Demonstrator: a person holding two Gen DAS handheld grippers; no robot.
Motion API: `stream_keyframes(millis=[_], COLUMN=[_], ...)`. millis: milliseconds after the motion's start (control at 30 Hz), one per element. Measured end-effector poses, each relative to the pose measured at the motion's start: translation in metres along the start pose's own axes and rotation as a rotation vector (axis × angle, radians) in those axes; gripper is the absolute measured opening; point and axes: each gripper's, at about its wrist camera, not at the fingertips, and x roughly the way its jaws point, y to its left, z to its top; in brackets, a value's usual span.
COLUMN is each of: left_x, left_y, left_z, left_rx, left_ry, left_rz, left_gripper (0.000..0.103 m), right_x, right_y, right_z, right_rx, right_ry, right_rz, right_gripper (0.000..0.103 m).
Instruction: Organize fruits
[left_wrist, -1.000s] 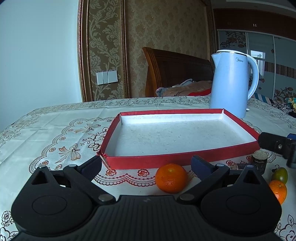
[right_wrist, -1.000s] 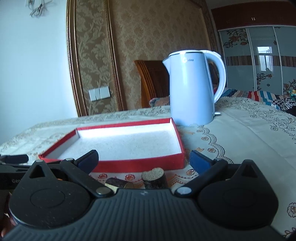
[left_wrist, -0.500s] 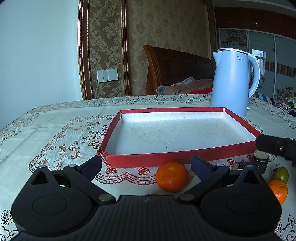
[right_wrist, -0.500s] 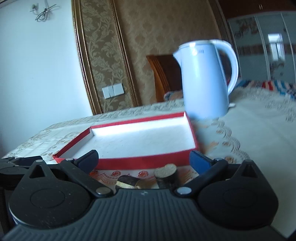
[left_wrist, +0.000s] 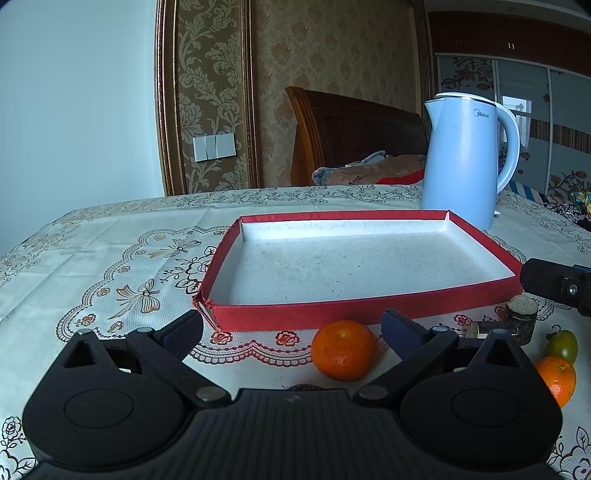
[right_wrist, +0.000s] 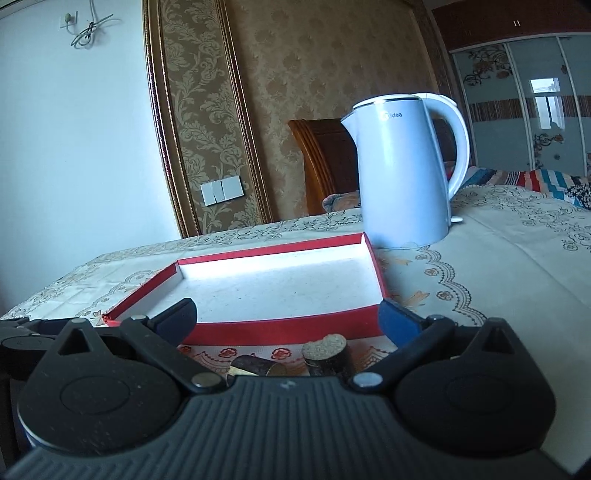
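Note:
A shallow red tray with a white floor lies empty on the tablecloth, also in the right wrist view as the tray. An orange mandarin rests just in front of it, near the right finger of my open left gripper. At the right edge lie a second mandarin and a small green fruit. My right gripper is open above a dark cork-topped cylinder; its finger shows in the left wrist view as the right gripper.
A pale blue kettle stands behind the tray's right corner, seen too as the kettle. A short dark piece lies beside the cylinder. A wooden headboard and wall rise beyond the table.
The right gripper has swung its view leftward and risen slightly, bringing the tray closer to centre. The left gripper has barely moved; the fruits lie where they were.

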Motion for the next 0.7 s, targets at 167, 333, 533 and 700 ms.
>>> stream_keyframes(millis=[167, 333, 533, 700], left_x=[0.002, 0.004, 0.002, 0.009], left_y=[-0.001, 0.002, -0.002, 0.004], left_z=[0.0, 0.0, 0.0, -0.002], left_rx=[0.004, -0.008, 0.01, -0.008], left_ry=[0.008, 0.02, 0.016, 0.043], left_rz=[-0.004, -0.005, -0.014, -0.013], left_gripper=[0.103, 0.103, 0.103, 0.103], right_x=[0.0, -0.024, -0.036, -0.04], right_y=[-0.002, -0.018, -0.052, -0.043], right_z=[0.0, 0.001, -0.002, -0.013], right_rx=[0.009, 0.039, 0.122, 0.035], right_ry=[0.001, -0.06, 0.037, 0.107], right_rz=[-0.008, -0.058, -0.04, -0.034], right_gripper=[0.103, 0.103, 0.103, 0.103])
